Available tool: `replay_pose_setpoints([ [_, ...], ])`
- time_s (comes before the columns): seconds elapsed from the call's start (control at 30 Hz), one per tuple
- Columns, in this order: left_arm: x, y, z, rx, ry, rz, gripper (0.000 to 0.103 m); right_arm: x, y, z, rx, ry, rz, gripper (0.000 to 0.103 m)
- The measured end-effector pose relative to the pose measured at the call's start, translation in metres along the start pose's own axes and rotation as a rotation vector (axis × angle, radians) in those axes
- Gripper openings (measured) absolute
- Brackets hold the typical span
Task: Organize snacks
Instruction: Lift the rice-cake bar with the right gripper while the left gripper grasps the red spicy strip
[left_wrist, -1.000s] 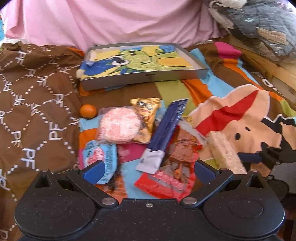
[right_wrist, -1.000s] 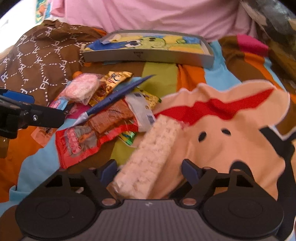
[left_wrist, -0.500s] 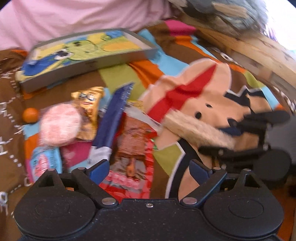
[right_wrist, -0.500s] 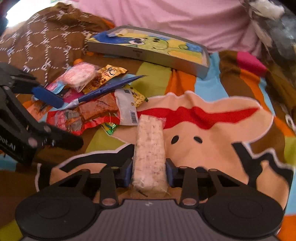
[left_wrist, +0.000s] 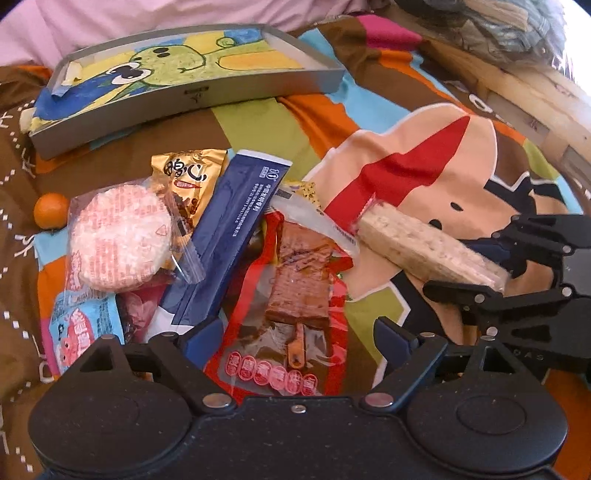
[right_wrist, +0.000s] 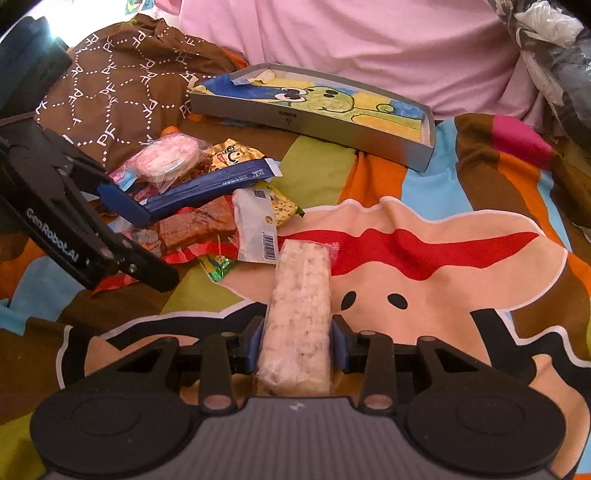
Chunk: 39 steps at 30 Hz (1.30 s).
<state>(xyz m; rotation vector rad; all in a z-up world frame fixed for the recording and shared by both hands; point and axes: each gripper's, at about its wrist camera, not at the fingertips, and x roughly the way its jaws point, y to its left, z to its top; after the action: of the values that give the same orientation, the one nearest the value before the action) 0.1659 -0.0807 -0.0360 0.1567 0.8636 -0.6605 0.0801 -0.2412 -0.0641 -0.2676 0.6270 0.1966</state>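
White puffed-rice bar in clear wrap (right_wrist: 297, 314) is clamped between the blue pads of the right gripper (right_wrist: 298, 345), jaws closed on its near end; bar points forward, lifted off the colourful cartoon-print blanket (right_wrist: 424, 295). Left gripper (left_wrist: 295, 334) has jaws spread wide, nothing between them, hovering over the red clear-window pouch with a brown meat slab (left_wrist: 295, 295). Snack pile sits on the blanket just beside the bar's far end: long dark blue sachet (left_wrist: 229, 236) lying across the pile, round pink-white rice cake in clear bag (left_wrist: 118, 240) to its left, gold foil packet (left_wrist: 188, 177) behind that, light blue packet (left_wrist: 79, 325) at near left. Small orange fruit (left_wrist: 51, 210) sits left of the rice cake, apart. Shallow grey tray with a green cartoon drawing inside (left_wrist: 199, 98) lies beyond the pile, holds no snacks.
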Motion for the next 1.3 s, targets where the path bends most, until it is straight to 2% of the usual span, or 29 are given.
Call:
replay_pose_setpoints([
  [0.13, 0.01, -0.003, 0.003, 0.038, 0.04, 0.001, 0.09, 0.001, -0.001, 0.0, 0.011, -0.001, 0.005, 0.043],
  [0.23, 0.018, -0.005, 0.007, 0.065, 0.072, 0.005, 0.09, 0.003, 0.0, 0.0, 0.005, 0.001, 0.008, 0.049],
  [0.47, 0.024, 0.006, 0.015, -0.008, 0.087, -0.012, 0.086, 0.013, 0.002, 0.004, 0.016, 0.012, 0.013, 0.058],
  [0.63, 0.021, 0.008, 0.015, -0.012, 0.091, -0.001, 0.073, 0.016, 0.006, 0.003, 0.0, 0.021, -0.001, 0.058],
  [0.8, 0.014, 0.004, 0.01, -0.035, 0.104, -0.004, 0.071, 0.017, 0.013, 0.003, -0.039, 0.024, -0.034, 0.058],
  [0.93, 0.008, -0.012, 0.004, -0.035, 0.124, 0.036, 0.07, 0.018, 0.016, 0.003, -0.044, 0.034, -0.044, 0.058],
  [1.07, -0.003, -0.017, -0.004, -0.067, 0.118, 0.031, 0.069, 0.019, 0.02, 0.002, -0.065, 0.035, -0.06, 0.059],
  [1.2, -0.012, -0.017, -0.013, -0.098, 0.116, 0.036, 0.067, 0.018, 0.02, 0.001, -0.071, 0.037, -0.058, 0.054],
  [1.3, -0.016, -0.017, -0.019, -0.117, 0.114, 0.048, 0.064, 0.015, 0.025, 0.001, -0.092, 0.045, -0.063, 0.042],
])
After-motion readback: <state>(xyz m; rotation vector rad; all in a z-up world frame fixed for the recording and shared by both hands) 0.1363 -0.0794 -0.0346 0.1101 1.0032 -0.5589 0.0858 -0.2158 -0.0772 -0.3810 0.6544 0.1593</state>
